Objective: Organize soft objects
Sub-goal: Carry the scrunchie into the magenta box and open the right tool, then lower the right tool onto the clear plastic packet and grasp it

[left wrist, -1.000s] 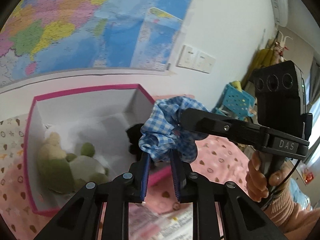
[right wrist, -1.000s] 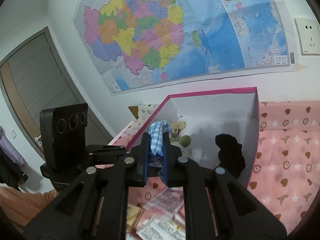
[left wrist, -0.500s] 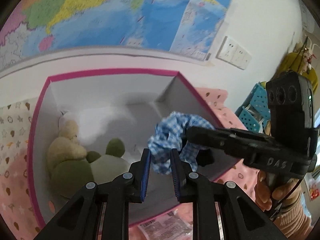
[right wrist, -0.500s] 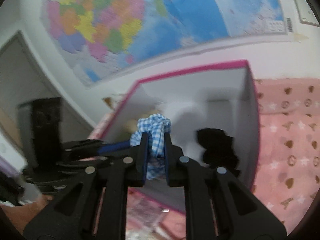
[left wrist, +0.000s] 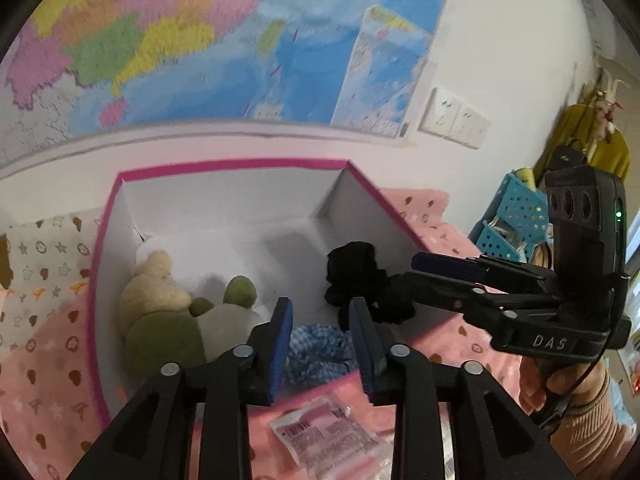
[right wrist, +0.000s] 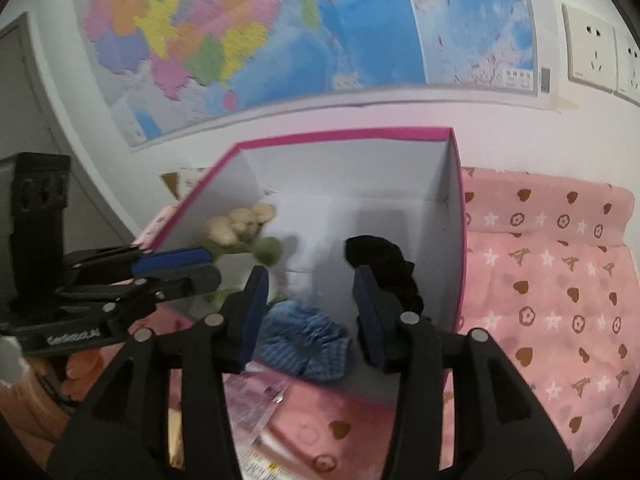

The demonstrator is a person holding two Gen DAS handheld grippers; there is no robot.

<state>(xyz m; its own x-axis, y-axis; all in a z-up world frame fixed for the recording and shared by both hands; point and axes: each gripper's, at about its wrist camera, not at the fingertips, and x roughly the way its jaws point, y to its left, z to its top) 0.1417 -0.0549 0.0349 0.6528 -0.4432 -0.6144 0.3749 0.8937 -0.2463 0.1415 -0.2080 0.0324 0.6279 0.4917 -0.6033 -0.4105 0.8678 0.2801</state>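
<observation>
Since the earlier frames, the blue gingham scrunchie (right wrist: 304, 338) had left both pairs of tongs and lay on the floor of the pink-rimmed box (right wrist: 344, 134), at its near edge; a second before, it had been pinched between both sets of pads above the box.

The left tongs (left wrist: 320, 340) were opening, their blue pads apart, with the scrunchie (left wrist: 316, 354) seen beyond the gap but not pressed by either pad. The right tongs (right wrist: 308, 312) were opening too, wider, and the scrunchie lay below and between them, loose.

Inside the box, a black scrunchie (right wrist: 384, 264) sat against the right wall, just behind the gingham one. A plush toy (left wrist: 168, 320), cream and green, lay in the left part of the box, touching the left wall. The gingham scrunchie rested between the toy and the black scrunchie.

The box stood on a bed covered by a pink blanket (right wrist: 560, 280) printed with hearts and stars. Flat printed packets (left wrist: 332, 436) lay on the blanket just in front of the box. A coloured map (right wrist: 280, 32) hung on the wall behind, with wall sockets (right wrist: 592, 52) to its right. In the left view, a hand (left wrist: 560, 384) gripped the handle of the right tongs, and blue perforated baskets (left wrist: 516, 220) stood further off.
</observation>
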